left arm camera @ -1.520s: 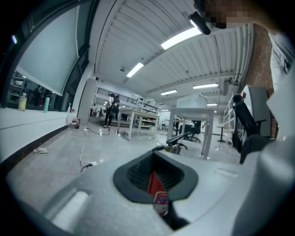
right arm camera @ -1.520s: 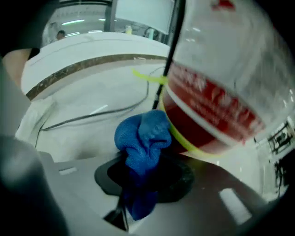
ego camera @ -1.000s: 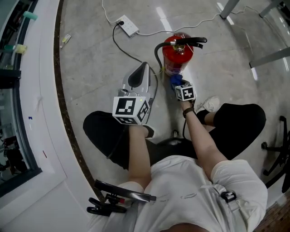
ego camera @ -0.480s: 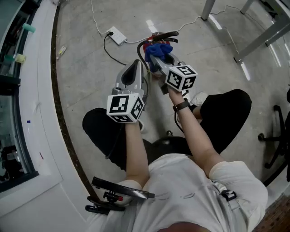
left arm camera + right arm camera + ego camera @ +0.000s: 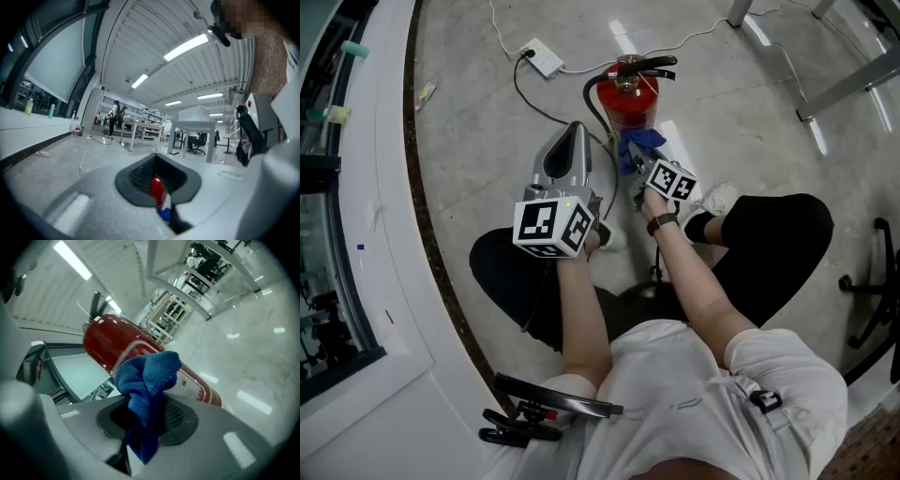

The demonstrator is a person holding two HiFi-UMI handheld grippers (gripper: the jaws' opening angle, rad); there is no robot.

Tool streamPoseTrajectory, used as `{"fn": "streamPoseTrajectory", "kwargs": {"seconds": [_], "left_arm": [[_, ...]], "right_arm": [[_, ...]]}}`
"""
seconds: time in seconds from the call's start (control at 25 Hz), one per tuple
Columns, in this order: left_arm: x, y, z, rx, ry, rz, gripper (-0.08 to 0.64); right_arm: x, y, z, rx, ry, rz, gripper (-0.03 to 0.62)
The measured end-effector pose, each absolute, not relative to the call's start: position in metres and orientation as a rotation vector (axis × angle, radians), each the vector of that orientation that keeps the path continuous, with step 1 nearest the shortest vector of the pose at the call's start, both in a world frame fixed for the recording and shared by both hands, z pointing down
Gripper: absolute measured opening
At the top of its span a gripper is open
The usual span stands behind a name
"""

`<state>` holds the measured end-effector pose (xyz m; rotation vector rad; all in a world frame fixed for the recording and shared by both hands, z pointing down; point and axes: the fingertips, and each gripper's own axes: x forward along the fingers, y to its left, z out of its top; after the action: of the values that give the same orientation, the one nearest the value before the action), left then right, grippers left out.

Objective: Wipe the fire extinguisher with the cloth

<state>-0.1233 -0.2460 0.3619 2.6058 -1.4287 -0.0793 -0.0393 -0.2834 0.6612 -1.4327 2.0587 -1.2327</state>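
A red fire extinguisher (image 5: pixel 628 101) with a black handle stands on the grey floor in front of the seated person. My right gripper (image 5: pixel 649 161) is shut on a bunched blue cloth (image 5: pixel 638 145), which lies against the near lower side of the cylinder. In the right gripper view the blue cloth (image 5: pixel 147 376) sticks out of the jaws in front of the red extinguisher (image 5: pixel 110 345). My left gripper (image 5: pixel 574 133) hangs just left of the extinguisher, its jaws together with nothing in them. The left gripper view shows only a sliver of the red extinguisher (image 5: pixel 157 186) past the jaws.
A white power strip (image 5: pixel 543 57) with trailing cables lies on the floor beyond the extinguisher. Metal table legs (image 5: pixel 848 82) stand at the upper right and a chair base (image 5: pixel 874 286) at the right. A white ledge (image 5: pixel 384 206) runs along the left. The person's white shoe (image 5: pixel 719 199) is near the right gripper.
The right gripper carried the cloth from the extinguisher's base up to its handle, then back down the near side. The left gripper stayed beside it.
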Motion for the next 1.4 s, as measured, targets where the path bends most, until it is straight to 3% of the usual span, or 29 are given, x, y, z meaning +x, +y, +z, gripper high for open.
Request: {"fn": "streamPoseTrajectory", "kwargs": {"seconds": [0.44, 0.68, 0.8, 1.2, 1.4], "left_arm": [[-0.116, -0.281, 0.409, 2.586, -1.349, 0.043, -0.003], [-0.125, -0.302, 0.416, 2.570, -1.357, 0.059, -0.003], [-0.116, -0.308, 0.411, 2.595, -1.315, 0.038, -0.003], [-0.107, -0.329, 0.361, 2.713, -1.227, -0.069, -0.003], [-0.102, -0.328, 0.350, 2.726, -1.198, -0.124, -0.003]], "right_arm": [[-0.036, -0.276, 0.888, -1.616, 2.045, -1.861, 0.121], [-0.027, -0.277, 0.902, -1.435, 2.269, -2.019, 0.114], [-0.008, -0.279, 0.862, -1.401, 2.080, -1.970, 0.112], [-0.003, -0.272, 0.579, -1.370, 2.386, -1.368, 0.110], [-0.011, -0.280, 0.464, -1.126, 2.312, -1.142, 0.109]]}}
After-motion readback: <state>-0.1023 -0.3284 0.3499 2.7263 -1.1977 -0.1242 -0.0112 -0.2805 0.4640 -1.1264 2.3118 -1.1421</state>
